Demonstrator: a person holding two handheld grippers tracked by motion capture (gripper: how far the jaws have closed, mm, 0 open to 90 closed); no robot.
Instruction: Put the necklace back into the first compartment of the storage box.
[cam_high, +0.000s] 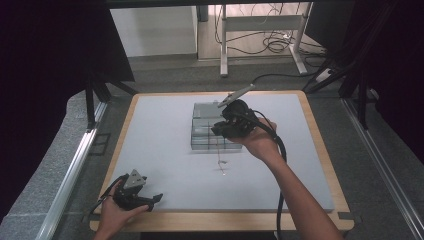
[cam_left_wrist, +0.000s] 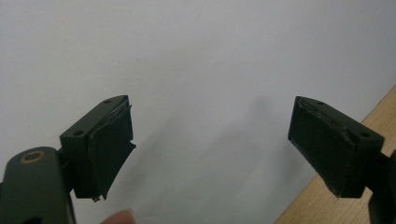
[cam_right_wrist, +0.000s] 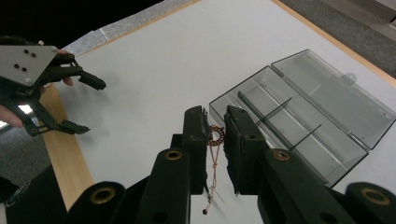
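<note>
My right gripper is shut on a small coppery ring. A thin cord with a dark bead at its end hangs down from the ring. In the high view the right gripper hovers over the near edge of a clear compartment box, and the cord dangles in front of it above the mat. The box lies with its lid folded back and its compartments look bare. My left gripper rests at the table's near left corner, open, with nothing between its jaws.
A grey mat covers the wooden tabletop. The left gripper sits by the wooden edge, well apart from the box. Black curtains, a metal rail and a desk frame with cables stand beyond the table.
</note>
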